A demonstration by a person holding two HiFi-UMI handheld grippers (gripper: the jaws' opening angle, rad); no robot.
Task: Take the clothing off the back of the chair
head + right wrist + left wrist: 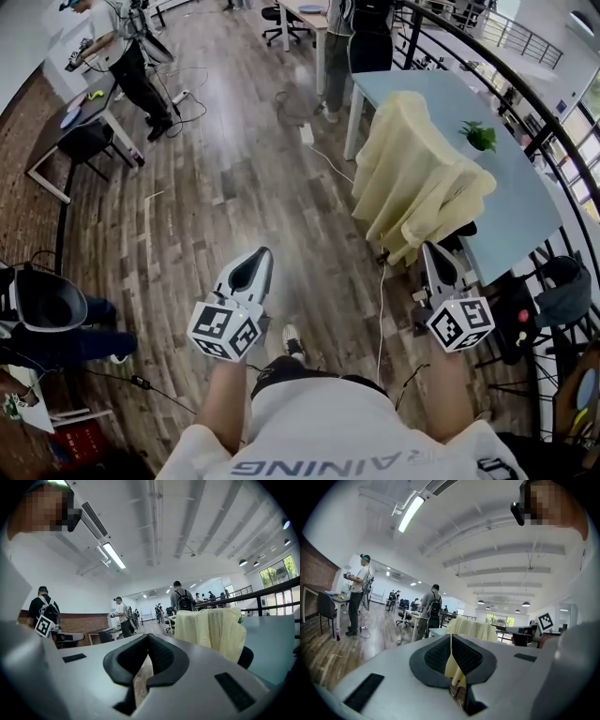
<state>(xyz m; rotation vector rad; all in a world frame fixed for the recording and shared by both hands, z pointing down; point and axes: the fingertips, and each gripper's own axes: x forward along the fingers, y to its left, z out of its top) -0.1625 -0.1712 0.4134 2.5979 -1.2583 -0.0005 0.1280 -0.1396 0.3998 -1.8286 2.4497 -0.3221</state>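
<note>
A pale yellow garment point(412, 173) hangs over the back of a dark chair point(461, 232) that stands at a light blue table point(487, 178). My left gripper point(260, 255) is held over the wood floor, well to the left of the chair, jaws shut and empty. To the right, my right gripper point(430, 249) is just below the garment's hem, apart from it, shut with nothing in it. The garment point(472, 629) shows ahead past the shut jaws in the left gripper view, and the same yellow garment point(211, 630) is ahead and to the right in the right gripper view.
A small green plant point(480, 136) sits on the table. A black railing point(511, 89) curves behind it. A white cable point(382, 309) runs across the floor near the chair. People stand at desks point(80, 117) at the far left and at the back. A black bin point(42, 300) is at my left.
</note>
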